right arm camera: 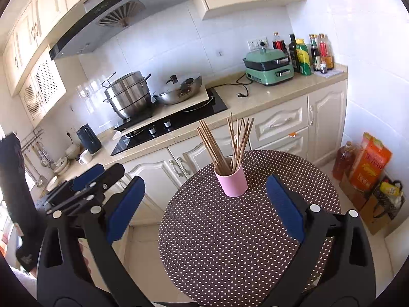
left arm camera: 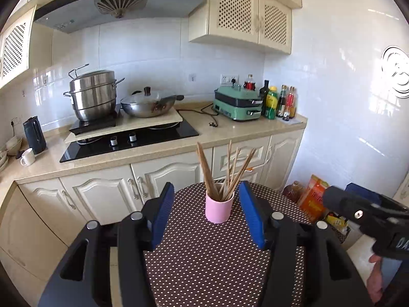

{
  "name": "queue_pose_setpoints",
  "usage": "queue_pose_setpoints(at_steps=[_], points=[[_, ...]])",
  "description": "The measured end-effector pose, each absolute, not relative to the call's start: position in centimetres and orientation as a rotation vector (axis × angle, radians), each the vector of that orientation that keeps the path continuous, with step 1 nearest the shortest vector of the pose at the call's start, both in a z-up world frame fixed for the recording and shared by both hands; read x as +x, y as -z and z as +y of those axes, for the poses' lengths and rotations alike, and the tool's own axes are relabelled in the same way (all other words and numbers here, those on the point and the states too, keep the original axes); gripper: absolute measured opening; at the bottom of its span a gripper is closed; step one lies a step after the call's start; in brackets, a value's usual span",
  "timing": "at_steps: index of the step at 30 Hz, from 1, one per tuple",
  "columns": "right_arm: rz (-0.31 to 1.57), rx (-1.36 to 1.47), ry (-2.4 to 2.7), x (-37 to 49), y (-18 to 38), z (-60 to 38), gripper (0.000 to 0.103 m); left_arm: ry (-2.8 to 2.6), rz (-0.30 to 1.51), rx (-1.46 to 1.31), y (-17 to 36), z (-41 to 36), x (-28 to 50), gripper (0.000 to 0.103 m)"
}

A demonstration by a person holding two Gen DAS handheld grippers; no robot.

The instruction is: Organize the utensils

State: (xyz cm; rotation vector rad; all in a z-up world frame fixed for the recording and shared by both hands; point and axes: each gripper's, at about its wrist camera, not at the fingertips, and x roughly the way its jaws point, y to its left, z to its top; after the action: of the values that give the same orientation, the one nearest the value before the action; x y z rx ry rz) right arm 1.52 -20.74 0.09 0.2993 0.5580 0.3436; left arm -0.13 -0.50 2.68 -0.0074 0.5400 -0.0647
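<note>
A pink cup (left arm camera: 219,208) (right arm camera: 232,183) stands upright on the far part of a round brown polka-dot table (left arm camera: 204,255) (right arm camera: 230,243). Several wooden chopsticks (left arm camera: 225,168) (right arm camera: 230,140) stand in it, fanned out. My left gripper (left arm camera: 207,184) is open and hovers above the table short of the cup, with nothing between its blue pads (left arm camera: 162,215). My right gripper (right arm camera: 205,179) is wide open and empty, also nearer than the cup. The left gripper (right arm camera: 87,179) shows at the left of the right wrist view. The right gripper's black body (left arm camera: 358,212) shows at the right of the left wrist view.
Behind the table runs a kitchen counter (left arm camera: 230,130) with a black hob (left arm camera: 133,138), a steel steamer pot (left arm camera: 93,97), a wok (left arm camera: 150,105), a green electric cooker (right arm camera: 268,67) and several bottles (right arm camera: 309,51). A kettle (left arm camera: 34,134) and a mug (left arm camera: 27,156) stand at the left. Bags and an oil bottle (right arm camera: 368,163) sit on the floor at the right.
</note>
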Motion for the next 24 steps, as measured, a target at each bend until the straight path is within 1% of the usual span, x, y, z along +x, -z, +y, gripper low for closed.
queue_pose_setpoints(at_steps=[12,24], points=[[0.515,0.232,-0.315,-0.6,-0.8,-20.3,0.095,0.061,0.508,0.020,-3.7,-1.5,-1.4,0.053],[0.546,0.221,-0.298,-0.4,-0.4,-20.3,0.095,0.085,0.516,0.005,-3.4,-1.6,-1.2,0.053]])
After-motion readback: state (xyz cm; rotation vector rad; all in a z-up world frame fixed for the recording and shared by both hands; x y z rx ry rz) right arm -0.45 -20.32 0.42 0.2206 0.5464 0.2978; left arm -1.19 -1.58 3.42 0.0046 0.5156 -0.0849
